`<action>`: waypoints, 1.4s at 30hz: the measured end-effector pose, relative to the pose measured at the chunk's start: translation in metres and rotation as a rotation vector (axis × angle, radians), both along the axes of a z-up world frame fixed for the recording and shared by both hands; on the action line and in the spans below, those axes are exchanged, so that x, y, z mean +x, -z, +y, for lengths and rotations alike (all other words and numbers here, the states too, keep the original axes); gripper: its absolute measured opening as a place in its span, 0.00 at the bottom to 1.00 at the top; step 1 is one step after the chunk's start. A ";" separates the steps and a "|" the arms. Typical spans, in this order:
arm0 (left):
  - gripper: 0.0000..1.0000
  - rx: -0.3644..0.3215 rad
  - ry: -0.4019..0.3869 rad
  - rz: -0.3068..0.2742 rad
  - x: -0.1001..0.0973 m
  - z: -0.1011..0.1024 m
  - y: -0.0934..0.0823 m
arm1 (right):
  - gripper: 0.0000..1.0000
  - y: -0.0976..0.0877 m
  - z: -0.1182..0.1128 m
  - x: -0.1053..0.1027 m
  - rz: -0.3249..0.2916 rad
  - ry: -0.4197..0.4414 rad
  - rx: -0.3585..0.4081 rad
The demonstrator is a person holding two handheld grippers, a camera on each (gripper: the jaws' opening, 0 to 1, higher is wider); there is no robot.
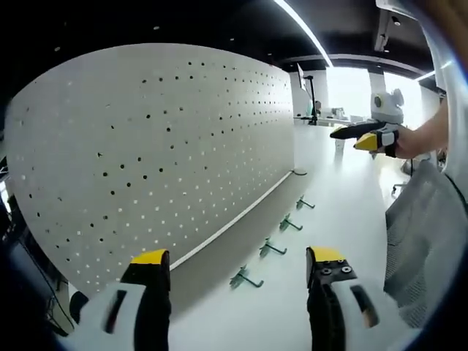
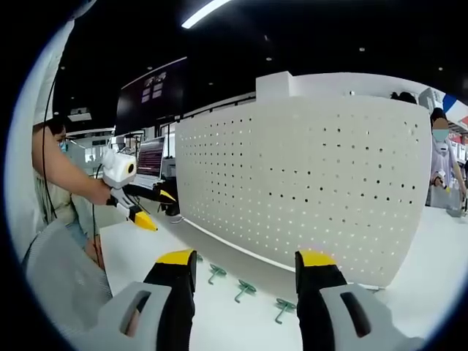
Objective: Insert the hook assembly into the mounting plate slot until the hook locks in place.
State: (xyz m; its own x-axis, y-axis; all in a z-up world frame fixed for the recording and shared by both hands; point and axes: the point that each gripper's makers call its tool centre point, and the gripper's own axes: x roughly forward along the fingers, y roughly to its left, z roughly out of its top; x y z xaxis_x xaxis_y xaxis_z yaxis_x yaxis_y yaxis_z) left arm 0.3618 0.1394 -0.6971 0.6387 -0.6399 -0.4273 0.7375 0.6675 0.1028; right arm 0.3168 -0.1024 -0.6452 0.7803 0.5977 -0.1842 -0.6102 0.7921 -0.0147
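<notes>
A white perforated mounting plate [image 1: 168,153] stands upright on the white table [image 1: 344,219]. Several small green hooks [image 1: 271,249] lie in a row on the table along its foot. My left gripper [image 1: 238,257] is open and holds nothing, low in front of the plate with the nearest hook [image 1: 246,278] between its jaws' line. In the right gripper view the same plate [image 2: 307,183] faces me with the hooks [image 2: 245,290] at its base. My right gripper [image 2: 246,258] is open with nothing held, above those hooks. Each gripper also appears in the other's view: the right gripper [image 1: 365,135] and the left gripper [image 2: 135,208].
A grey mesh chair back [image 1: 424,241] rises at the table's near side, seen again as the chair back [image 2: 66,285]. A monitor [image 2: 150,157] stands behind the plate's far end. A person [image 2: 441,157] stands at the far right. Open tabletop [image 2: 139,252] lies in front of the hooks.
</notes>
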 end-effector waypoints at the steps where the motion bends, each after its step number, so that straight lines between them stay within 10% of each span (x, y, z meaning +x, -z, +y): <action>1: 0.77 0.005 0.007 0.010 0.000 0.000 0.002 | 0.52 0.000 0.000 0.000 0.001 0.000 0.000; 42: 0.71 0.308 0.302 0.163 0.023 -0.009 0.069 | 0.51 0.014 0.000 -0.003 0.041 0.014 0.008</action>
State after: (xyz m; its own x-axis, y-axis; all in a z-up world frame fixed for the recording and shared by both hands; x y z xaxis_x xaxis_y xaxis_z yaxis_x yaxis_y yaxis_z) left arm 0.3849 0.1308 -0.7658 0.3518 -0.6148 -0.7059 0.9173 0.3767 0.1291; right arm 0.3135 -0.1025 -0.6591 0.7804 0.5884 -0.2117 -0.5991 0.8005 0.0163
